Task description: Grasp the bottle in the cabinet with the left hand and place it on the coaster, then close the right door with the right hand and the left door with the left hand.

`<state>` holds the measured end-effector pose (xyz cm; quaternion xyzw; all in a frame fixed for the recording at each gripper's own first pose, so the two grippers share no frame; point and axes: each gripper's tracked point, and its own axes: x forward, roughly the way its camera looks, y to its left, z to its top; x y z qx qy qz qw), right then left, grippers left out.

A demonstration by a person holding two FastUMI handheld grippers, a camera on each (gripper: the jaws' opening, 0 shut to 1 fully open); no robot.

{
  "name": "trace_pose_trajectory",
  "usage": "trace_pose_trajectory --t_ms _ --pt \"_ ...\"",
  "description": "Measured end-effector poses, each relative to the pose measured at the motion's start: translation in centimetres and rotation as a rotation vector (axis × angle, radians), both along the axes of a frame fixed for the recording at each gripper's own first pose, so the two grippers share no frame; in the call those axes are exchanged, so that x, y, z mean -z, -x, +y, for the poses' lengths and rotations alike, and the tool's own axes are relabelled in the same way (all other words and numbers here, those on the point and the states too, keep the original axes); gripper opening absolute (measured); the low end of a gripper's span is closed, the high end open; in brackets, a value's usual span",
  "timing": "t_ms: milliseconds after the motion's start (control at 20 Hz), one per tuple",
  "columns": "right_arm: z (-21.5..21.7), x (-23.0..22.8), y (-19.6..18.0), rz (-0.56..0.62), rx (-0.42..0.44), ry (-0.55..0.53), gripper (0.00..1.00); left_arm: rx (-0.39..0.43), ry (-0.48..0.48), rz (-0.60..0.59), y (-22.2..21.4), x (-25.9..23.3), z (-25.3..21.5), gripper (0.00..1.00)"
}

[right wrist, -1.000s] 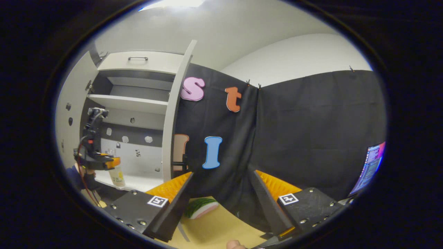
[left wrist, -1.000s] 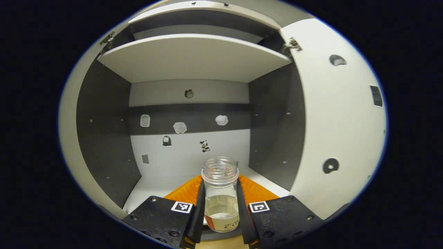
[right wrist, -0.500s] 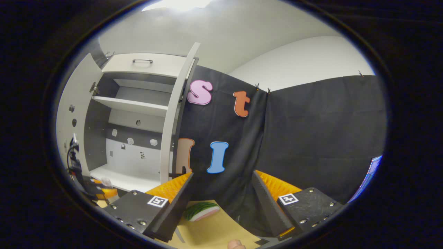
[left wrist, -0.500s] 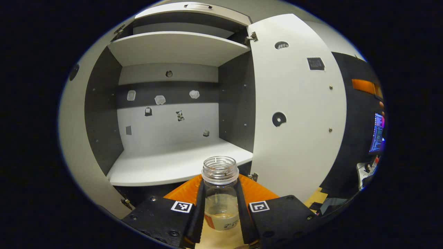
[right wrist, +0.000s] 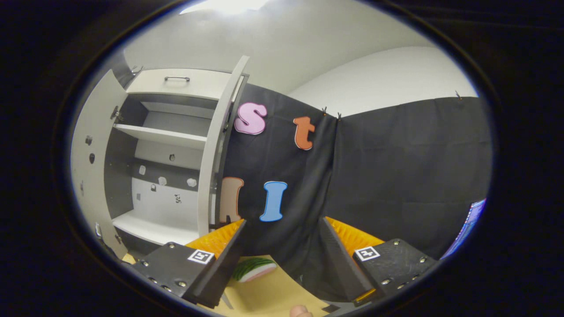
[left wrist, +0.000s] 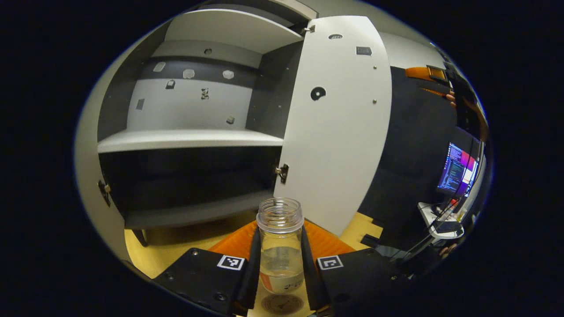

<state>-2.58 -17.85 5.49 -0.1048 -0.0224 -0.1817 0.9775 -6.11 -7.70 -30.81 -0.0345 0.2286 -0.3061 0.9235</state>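
A clear capless bottle [left wrist: 280, 244] with a little liquid and a label near its base sits between the fingers of my left gripper [left wrist: 279, 264], which is shut on it. Just below the bottle a round brown coaster [left wrist: 282, 304] lies on the yellow table; I cannot tell whether the bottle touches it. Behind stands the cabinet [left wrist: 189, 136] with both doors open; its right door [left wrist: 337, 119] swings out toward me. In the right gripper view, my right gripper [right wrist: 282, 251] is open and holds nothing, with the cabinet [right wrist: 163, 158] and its right door [right wrist: 216, 149] at far left.
A watermelon-slice toy [right wrist: 254, 268] lies on the yellow table between the right gripper's fingers. A lit screen [left wrist: 456, 169] and a small stand are at the right in the left gripper view. Black cloth walls the booth.
My left gripper has pulled the bottle out of the cabinet and lowered it over the table, bringing the coaster into view beneath. The right gripper has barely moved.
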Motion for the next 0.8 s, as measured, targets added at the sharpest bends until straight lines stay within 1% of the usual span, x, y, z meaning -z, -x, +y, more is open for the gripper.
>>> trace_pose_trajectory --t_ms 50,100,150,200,300,350,400,500,600,650,700,750,800 --pt "0.0 0.0 -0.1 -0.001 -0.001 0.003 1.00 0.004 -0.005 0.005 0.6 0.8 0.0 0.48" --pt "0.1 -0.1 -0.1 -0.001 0.000 0.006 1.00 0.012 -0.007 0.004 1.1 1.6 -0.1 0.46" --pt "0.0 0.0 -0.1 0.000 -0.001 0.009 1.00 0.018 -0.011 0.012 1.6 2.4 -0.2 0.46" --pt "-0.1 0.1 -0.1 0.000 -0.001 0.011 1.00 0.023 -0.023 0.028 2.1 3.6 -0.2 0.48" --pt "-0.1 0.2 -0.2 0.000 -0.003 0.014 1.00 0.027 -0.056 0.059 3.2 5.5 0.1 0.49" --pt "0.0 0.1 -0.3 0.001 -0.005 0.018 1.00 0.026 -0.065 0.074 3.7 6.3 0.2 0.46" --pt "0.0 0.2 -0.3 0.003 -0.006 0.023 1.00 0.024 -0.068 0.087 4.0 7.0 0.3 0.46" --pt "-0.1 0.5 -0.5 0.009 -0.008 0.030 1.00 0.033 -0.064 0.088 4.2 7.9 0.1 0.46" --pt "-0.1 0.6 -0.8 0.015 -0.011 0.031 1.00 0.035 -0.086 0.105 4.5 9.2 0.5 0.46" --pt "0.0 0.6 -0.8 0.015 -0.012 0.031 1.00 0.034 -0.097 0.105 4.4 9.5 0.7 0.49" --pt "0.0 0.6 -0.8 0.014 -0.013 0.033 1.00 0.032 -0.098 0.101 4.4 9.8 0.7 0.46" --pt "0.0 0.6 -0.9 0.015 -0.013 0.037 1.00 0.034 -0.096 0.097 4.5 9.8 0.7 0.47" --pt "-0.1 0.7 -0.9 0.019 -0.013 0.041 1.00 0.032 -0.088 0.078 4.4 9.6 0.6 0.50"
